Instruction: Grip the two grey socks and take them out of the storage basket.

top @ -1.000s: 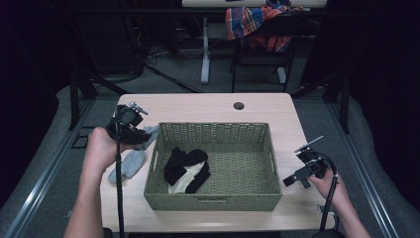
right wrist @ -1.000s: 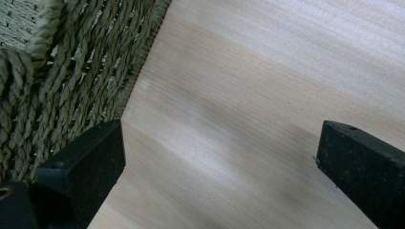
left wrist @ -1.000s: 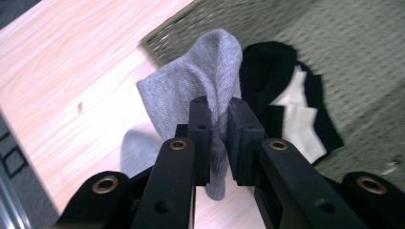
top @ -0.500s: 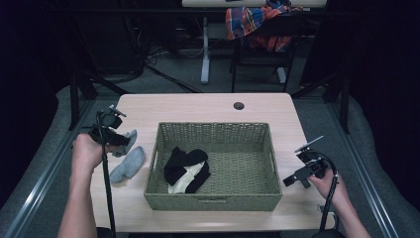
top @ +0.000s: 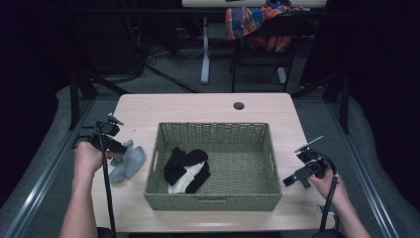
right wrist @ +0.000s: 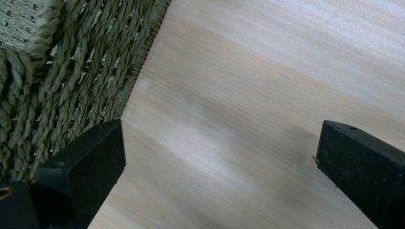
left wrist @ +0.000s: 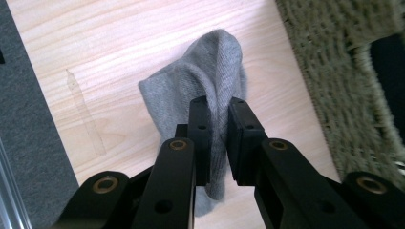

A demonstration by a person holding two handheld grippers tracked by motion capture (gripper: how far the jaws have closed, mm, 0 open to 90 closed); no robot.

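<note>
My left gripper (left wrist: pixel 218 107) is shut on a fold of a grey sock (left wrist: pixel 210 67), whose lower part rests on the wooden table. From above, this left gripper (top: pixel 115 147) sits left of the woven basket (top: pixel 213 130), with the grey sock (top: pixel 130 161) spread on the table just beside it. Black and white socks (top: pixel 187 168) lie in the basket's left half. My right gripper (top: pixel 291 180) is low by the basket's right wall, and its jaws (right wrist: pixel 219 157) stand wide open over bare wood with nothing between them.
The basket's wall (right wrist: pixel 57 71) is close on the left of the right gripper. The table (top: pixel 198 106) has a round cable hole (top: pixel 239 105) at the back. Dark floor and a metal rail (top: pixel 44 173) run along the left edge.
My left hand has moved left and down, away from the basket, bringing the grey sock down onto the table. The right hand has stayed still.
</note>
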